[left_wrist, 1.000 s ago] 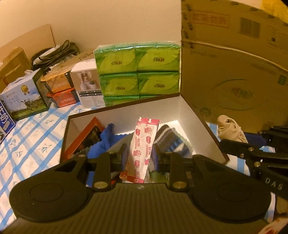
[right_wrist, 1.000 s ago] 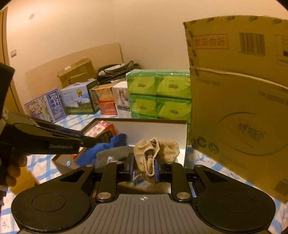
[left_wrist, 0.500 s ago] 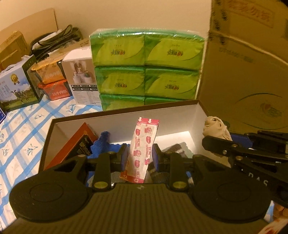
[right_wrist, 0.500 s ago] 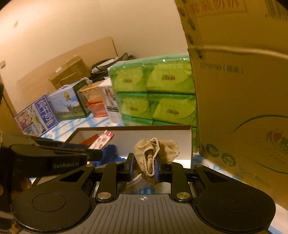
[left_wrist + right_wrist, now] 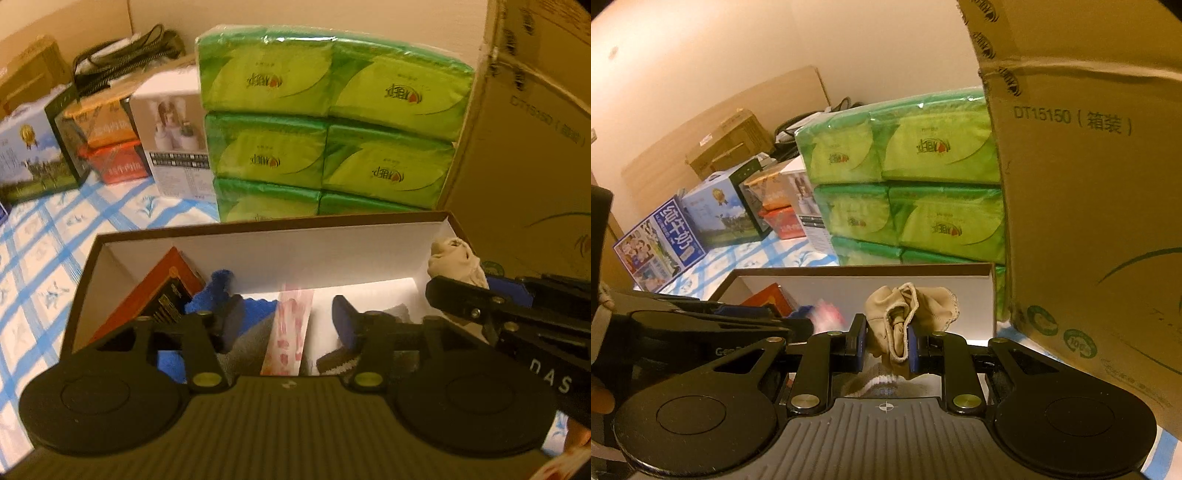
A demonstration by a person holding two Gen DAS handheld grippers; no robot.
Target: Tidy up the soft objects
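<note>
A private home, probably a bedroom used for storage, is shown. A white sheet with a blue check and flower pattern (image 5: 55, 266) is spread under the goods. Green plastic-wrapped tissue packs (image 5: 325, 122), printed milk cartons (image 5: 690, 236) and a large brown cardboard box (image 5: 1089, 184) are stacked against a plain cream wall (image 5: 775, 44).

A pink-and-white printed packet (image 5: 288, 328), blurred, stands on end between the left gripper's (image 5: 288, 317) opening jaws, touching neither pad, above the open white-lined box (image 5: 280, 254). A crumpled beige sock (image 5: 905, 317) is pinched upright in the right gripper (image 5: 886, 347) over the box's right end. Inside lie a blue cloth (image 5: 221, 288), grey fabric and a striped sock (image 5: 332, 363).
</note>
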